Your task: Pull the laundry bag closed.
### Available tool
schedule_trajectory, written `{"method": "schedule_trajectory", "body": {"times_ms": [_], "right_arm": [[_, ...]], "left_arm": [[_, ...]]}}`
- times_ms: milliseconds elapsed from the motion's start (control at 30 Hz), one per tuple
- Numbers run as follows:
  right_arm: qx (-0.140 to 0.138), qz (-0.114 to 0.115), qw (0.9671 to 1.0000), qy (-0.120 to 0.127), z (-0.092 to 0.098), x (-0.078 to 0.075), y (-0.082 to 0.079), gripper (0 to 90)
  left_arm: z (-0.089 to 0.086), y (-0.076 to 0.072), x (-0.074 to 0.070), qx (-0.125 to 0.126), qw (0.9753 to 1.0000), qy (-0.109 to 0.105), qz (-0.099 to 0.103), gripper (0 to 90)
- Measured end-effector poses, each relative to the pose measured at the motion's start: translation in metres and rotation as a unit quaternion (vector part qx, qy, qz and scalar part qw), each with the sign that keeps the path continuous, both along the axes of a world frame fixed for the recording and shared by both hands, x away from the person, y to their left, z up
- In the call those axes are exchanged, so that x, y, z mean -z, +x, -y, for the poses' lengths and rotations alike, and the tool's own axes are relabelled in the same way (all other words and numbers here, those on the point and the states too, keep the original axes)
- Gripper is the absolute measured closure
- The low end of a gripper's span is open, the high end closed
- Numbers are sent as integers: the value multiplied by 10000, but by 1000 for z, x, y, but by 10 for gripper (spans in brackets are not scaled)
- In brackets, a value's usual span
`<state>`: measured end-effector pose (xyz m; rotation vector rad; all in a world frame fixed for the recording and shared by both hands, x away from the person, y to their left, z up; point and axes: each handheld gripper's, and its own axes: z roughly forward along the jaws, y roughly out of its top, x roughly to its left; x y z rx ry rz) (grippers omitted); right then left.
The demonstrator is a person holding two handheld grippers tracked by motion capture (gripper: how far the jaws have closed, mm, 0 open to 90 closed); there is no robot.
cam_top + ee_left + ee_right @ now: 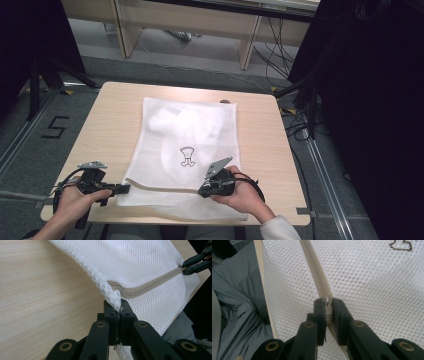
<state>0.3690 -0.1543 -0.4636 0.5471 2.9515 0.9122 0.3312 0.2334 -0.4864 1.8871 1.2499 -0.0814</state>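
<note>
Flat on table (115, 115): mesh laundry bag (187, 150), left gripper (125, 189) clamping its corner, right gripper (202, 191) pinching zipper pull (327, 302) near front edge

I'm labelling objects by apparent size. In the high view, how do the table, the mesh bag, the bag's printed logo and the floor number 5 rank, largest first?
1. table
2. mesh bag
3. floor number 5
4. logo

The 5 lies on the floor, farther from the camera than the logo, yet looks somewhat larger.

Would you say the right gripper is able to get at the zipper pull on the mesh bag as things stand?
Probably yes: the right gripper looks shut on the zipper pull of the mesh bag, and nothing covers the zipper.
</note>
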Motion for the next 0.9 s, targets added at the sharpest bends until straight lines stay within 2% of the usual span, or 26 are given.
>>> {"method": "schedule_trajectory", "body": {"times_ms": [167,200,300,367,833,900], "right_arm": [[39,77,10000,11,3,1,0,828],[55,2,10000,-4,4,0,-1,828],[58,55,10000,-31,6,0,0,828],[64,70,9999,-49,7,0,-1,828],[62,67,9999,-103,10,1,-1,828],[69,51,9999,-54,12,1,-1,828]], "left_arm": [[0,0,0,-3,10000,-14,13,861],[0,0,0,-3,10000,-14,13,861],[0,0,0,-6,10000,27,26,861],[0,0,0,-15,10000,-19,16,861],[0,0,0,-14,10000,22,18,861],[-1,0,0,-2,10000,35,16,861]]}}
